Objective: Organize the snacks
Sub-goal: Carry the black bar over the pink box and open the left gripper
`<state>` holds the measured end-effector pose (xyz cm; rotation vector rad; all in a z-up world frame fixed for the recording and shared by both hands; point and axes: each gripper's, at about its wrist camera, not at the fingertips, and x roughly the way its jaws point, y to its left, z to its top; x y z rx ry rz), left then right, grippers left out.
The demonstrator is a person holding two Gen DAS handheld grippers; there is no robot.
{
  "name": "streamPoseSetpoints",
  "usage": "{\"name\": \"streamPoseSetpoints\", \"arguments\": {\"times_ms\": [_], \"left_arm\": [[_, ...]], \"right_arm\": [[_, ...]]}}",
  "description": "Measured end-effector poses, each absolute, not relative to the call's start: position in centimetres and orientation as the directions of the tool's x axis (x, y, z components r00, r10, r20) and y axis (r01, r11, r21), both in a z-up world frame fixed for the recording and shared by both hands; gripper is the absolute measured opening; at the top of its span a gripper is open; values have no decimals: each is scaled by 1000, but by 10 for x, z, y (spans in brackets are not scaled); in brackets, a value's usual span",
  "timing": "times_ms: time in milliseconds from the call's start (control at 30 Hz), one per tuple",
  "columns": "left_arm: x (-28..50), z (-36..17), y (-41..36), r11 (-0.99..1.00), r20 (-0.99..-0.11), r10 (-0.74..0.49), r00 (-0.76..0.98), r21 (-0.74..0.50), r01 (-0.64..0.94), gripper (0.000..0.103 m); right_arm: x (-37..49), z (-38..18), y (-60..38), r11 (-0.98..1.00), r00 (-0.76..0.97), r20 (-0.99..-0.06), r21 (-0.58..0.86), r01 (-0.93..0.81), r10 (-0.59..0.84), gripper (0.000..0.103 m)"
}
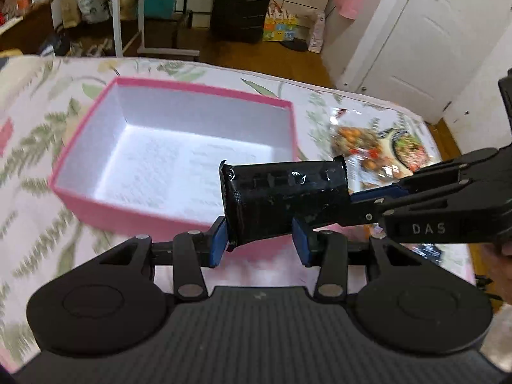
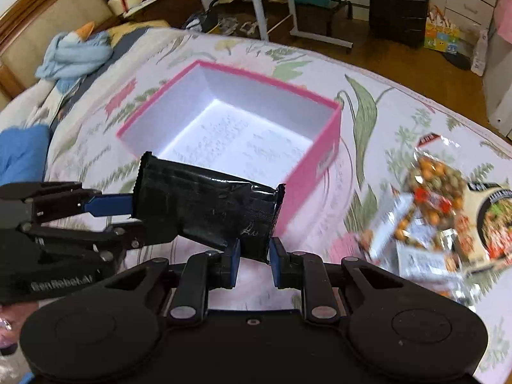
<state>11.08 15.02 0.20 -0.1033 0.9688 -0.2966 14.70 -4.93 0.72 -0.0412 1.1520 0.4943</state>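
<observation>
the glossy black foil snack packet [image 1: 281, 201] hangs in the air between your two tools, its long axis running across from one to the other, just above the near wall of the open pink cardboard box [image 1: 204, 91] on the floral bedspread [image 1: 38, 134]. your left hand-held gripper [image 1: 260, 240] pinches one end; your right hand-held gripper [image 2: 254, 249] is pressed tight on the other end's crimped seal. the box lies straight ahead and below, nearer your left. more foil snack bags [image 2: 441, 198] wait off to the right.
</observation>
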Motion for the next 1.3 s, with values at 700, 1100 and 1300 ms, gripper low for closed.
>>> {"name": "streamPoseSetpoints", "arguments": {"times_ms": [700, 1100, 1300], "left_arm": [[230, -72, 158, 974, -801, -216, 559, -138, 178, 59], [164, -8, 129, 951, -787, -264, 557, -116, 287, 64], [130, 25, 91, 925, -787, -305, 536, -111, 364, 69]], "right_arm": [[248, -48, -19, 941, 464, -839, 152, -302, 284, 38], [157, 18, -106, 888, 551, -715, 225, -401, 430, 54], [113, 40, -161, 905, 557, -747, 140, -402, 363, 73]]}}
